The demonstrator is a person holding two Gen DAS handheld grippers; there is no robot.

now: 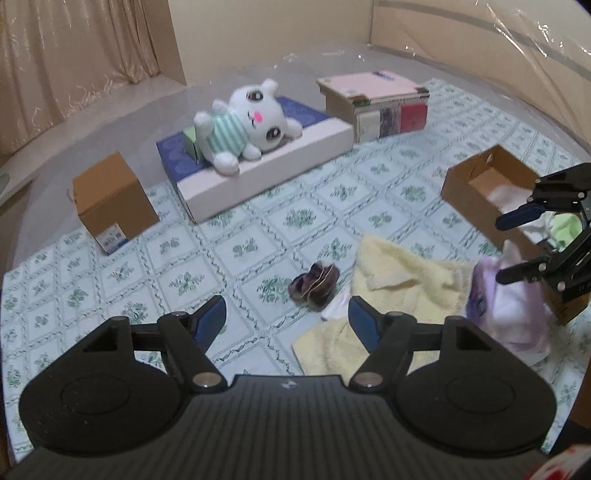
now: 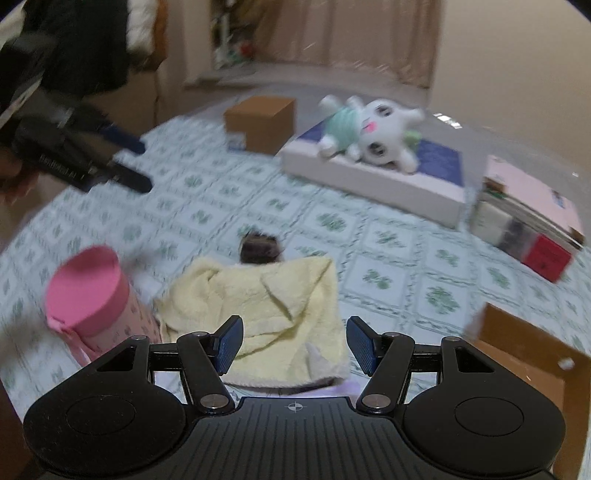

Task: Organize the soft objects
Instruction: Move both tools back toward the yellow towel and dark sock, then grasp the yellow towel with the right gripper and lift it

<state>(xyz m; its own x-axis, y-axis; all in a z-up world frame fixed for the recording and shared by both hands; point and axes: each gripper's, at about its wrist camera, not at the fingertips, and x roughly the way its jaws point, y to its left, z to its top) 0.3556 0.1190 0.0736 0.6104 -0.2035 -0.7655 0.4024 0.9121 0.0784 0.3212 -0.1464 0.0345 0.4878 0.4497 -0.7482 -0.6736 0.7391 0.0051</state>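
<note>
Both grippers empty, jaws spread: left gripper (image 1: 287, 317), right gripper (image 2: 294, 344). Crumpled pale-yellow terry towel (image 2: 266, 306) lies on the floral cloth beneath my right pads. I'd pinch one edge, not the bunch. Only the right view shows the pink lidded tube (image 2: 96, 295); only the left shows inside the open brown cardboard box (image 1: 480, 192).

Beige curtains (image 1: 74, 55) hang in folds down to a pale, glossy floor (image 1: 122, 96) at the far left of the left wrist view. A plain tan wall panel (image 1: 177, 37) stands beside them, and a cream wall (image 1: 277, 26) closes the back of the room. Clear plastic sheeting (image 1: 535, 44) catches glints of light on the right. In the right wrist view a blurred shelf of clutter (image 2: 232, 40) shows beside the curtains. The lighting is soft, warm and even.
</note>
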